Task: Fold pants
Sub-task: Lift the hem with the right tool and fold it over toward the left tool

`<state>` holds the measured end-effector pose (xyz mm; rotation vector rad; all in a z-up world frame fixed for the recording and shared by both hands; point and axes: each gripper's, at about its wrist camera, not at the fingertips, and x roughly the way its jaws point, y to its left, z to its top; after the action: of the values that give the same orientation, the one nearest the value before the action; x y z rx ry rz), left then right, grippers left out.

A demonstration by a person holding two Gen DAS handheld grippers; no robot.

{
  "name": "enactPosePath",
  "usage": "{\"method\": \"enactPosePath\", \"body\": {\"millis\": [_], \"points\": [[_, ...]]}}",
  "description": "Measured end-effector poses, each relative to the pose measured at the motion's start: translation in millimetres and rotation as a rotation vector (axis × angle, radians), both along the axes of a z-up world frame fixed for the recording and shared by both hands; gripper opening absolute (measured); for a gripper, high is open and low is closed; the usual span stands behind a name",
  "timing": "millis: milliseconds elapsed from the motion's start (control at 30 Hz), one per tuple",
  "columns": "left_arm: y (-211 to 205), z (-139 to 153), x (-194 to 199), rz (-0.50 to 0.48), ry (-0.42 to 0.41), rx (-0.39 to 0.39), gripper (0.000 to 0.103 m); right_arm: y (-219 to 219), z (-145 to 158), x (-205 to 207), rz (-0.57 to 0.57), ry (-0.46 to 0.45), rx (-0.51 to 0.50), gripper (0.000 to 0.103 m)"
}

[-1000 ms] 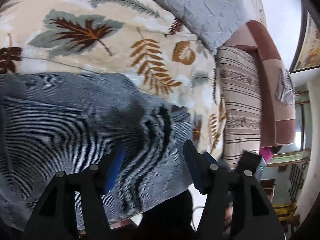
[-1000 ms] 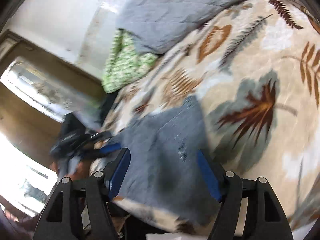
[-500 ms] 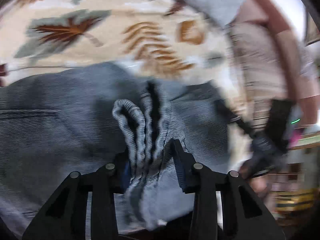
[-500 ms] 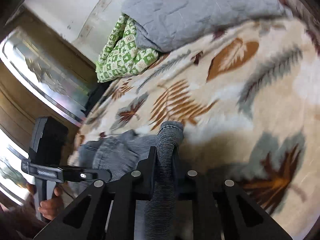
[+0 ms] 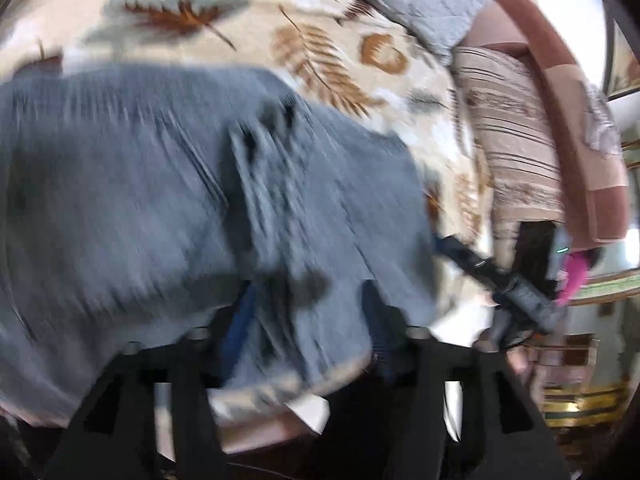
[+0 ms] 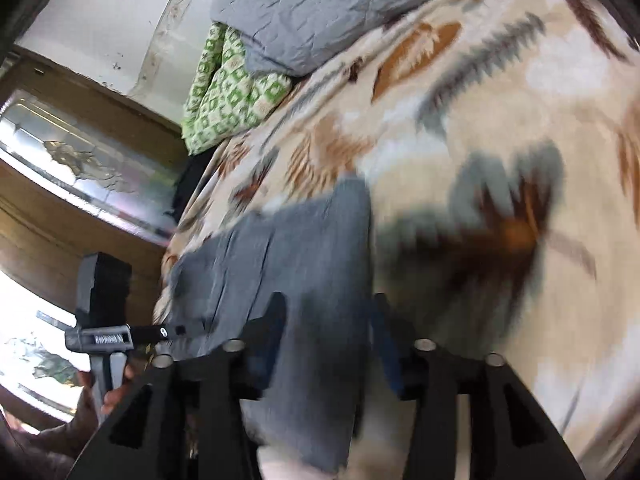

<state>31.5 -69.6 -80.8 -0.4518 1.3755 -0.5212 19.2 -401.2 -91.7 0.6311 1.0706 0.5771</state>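
Grey-blue pants (image 5: 160, 208) lie on the leaf-print bedspread (image 5: 248, 40) near its front edge, blurred by motion. My left gripper (image 5: 308, 332) is open, with the pants' waistband folds lying between its blue-padded fingers. In the right wrist view the pants (image 6: 296, 256) lie flat. My right gripper (image 6: 332, 340) is open over their near end, and the cloth lies loose between the fingers. The left gripper (image 6: 172, 330) shows at the left of that view, and the right gripper (image 5: 496, 276) shows at the right of the left wrist view.
A grey quilt (image 6: 360, 8) and a green patterned cloth (image 6: 228, 88) lie at the head of the bed. A striped pillow (image 5: 516, 132) and a brown headboard (image 5: 572, 120) stand to the right. A wooden cabinet (image 6: 72, 168) stands beside the bed.
Both grippers were shut on bunched pants cloth half a second ago. Both have now opened and let the cloth drop flat on the bed.
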Motion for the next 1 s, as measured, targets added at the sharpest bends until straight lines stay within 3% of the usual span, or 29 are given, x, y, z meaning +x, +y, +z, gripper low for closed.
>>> {"method": "enactPosePath", "body": {"millis": [33,100,133,167,200,300,333,433,567,667,800,1000], "points": [[-8.4,-6.5,-8.0,-0.021,0.021,-0.023,0.065,0.8,-7.1,-15.3,0.015,0.017,0.033,0.050],[-18.7,-19.1,-16.6,-0.049,0.044,0.024,0.063,10.0,-19.1,-27.6,0.033,0.043,0.035,0.045],[-22.9,-22.8,-19.6,-0.049,0.041,0.063,0.058,17.5,-25.3,-33.0,0.046,0.050,0.017,0.038],[-24.0,-18.2,-22.9,-0.036,0.018,0.087,0.054,22.4,-22.5,-35.7,0.052,0.033,-0.012,0.023],[-23.7,-12.7,-25.7,-0.032,0.007,0.091,0.054,25.4,-17.1,-36.8,0.054,0.014,-0.045,0.020],[-20.6,-5.0,-34.8,-0.015,-0.044,0.149,0.050,34.2,15.6,-46.5,0.068,-0.112,-0.155,0.019],[-19.9,-13.8,-35.2,-0.005,-0.027,0.179,0.049,39.9,15.1,-46.5,0.086,-0.116,-0.226,0.020],[-15.3,-22.0,-34.8,0.022,-0.016,0.149,0.049,53.9,-11.6,-44.0,0.140,-0.069,-0.369,0.022],[-11.9,-8.6,-38.9,0.011,-0.022,0.127,0.047,40.6,6.7,-45.7,0.100,-0.080,-0.329,0.029],[-5.5,14.4,-36.7,0.032,-0.086,0.094,0.047,24.8,24.7,-40.9,0.032,-0.113,-0.262,0.036],[-8.7,36.2,-20.9,0.058,-0.167,0.072,0.048,27.4,36.5,-19.7,-0.006,-0.145,-0.163,0.036],[-18.2,11.5,24.7,0.091,-0.132,0.094,0.048,59.7,20.5,27.6,0.035,-0.143,-0.145,0.036]]}}
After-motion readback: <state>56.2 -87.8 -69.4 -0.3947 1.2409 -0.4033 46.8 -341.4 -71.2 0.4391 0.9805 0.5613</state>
